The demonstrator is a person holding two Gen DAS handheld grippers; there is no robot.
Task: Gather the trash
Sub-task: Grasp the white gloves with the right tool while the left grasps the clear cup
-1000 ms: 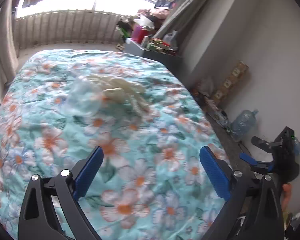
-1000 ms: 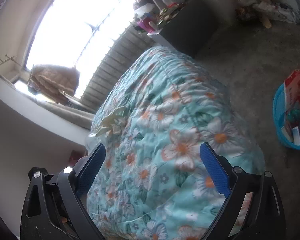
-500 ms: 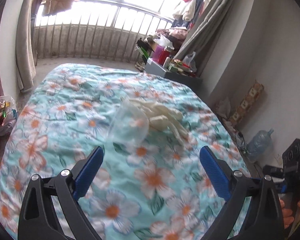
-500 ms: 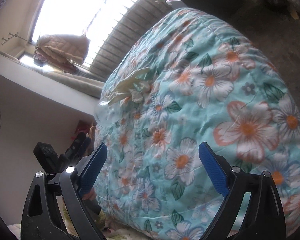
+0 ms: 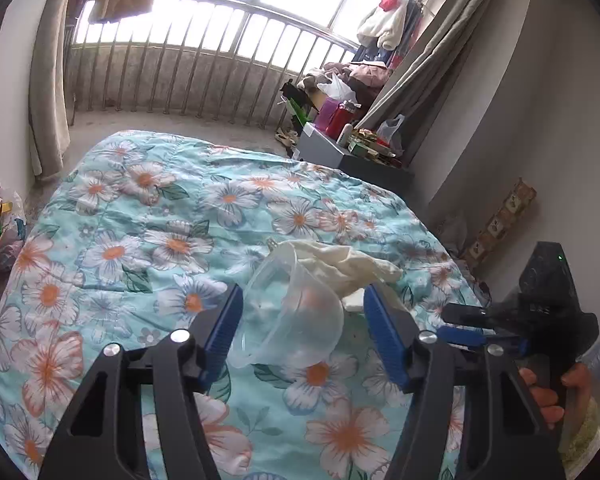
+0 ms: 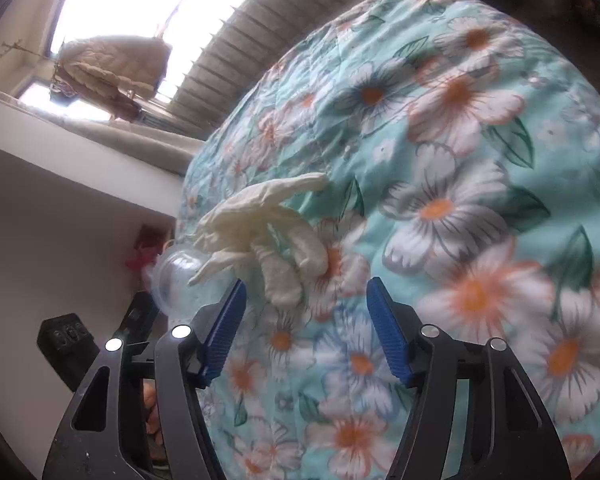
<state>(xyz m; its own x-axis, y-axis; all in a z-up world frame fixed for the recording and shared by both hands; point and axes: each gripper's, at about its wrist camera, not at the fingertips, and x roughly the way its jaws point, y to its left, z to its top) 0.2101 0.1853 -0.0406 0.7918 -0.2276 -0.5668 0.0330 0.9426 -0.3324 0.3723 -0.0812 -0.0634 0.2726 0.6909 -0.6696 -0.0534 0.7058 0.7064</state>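
Note:
A clear plastic cup (image 5: 290,312) lies on its side on the floral quilt (image 5: 140,240). Cream rubber gloves (image 5: 348,266) lie crumpled just behind it. My left gripper (image 5: 302,332) is open with the cup between its blue pads, not squeezed. In the right wrist view the gloves (image 6: 268,232) lie just beyond my open right gripper (image 6: 306,328), and the cup (image 6: 176,280) sits to their left. The right gripper also shows at the right edge of the left wrist view (image 5: 500,320).
A bag of trash (image 5: 0,232) sits on the floor left of the bed. A cluttered grey cabinet (image 5: 348,152) stands at the bed's far right corner. A railing and curtains line the window wall.
Both grippers have moved in close to the cup and gloves and narrowed somewhat. The cup now lies between the left pads. The right gripper has come up to the gloves.

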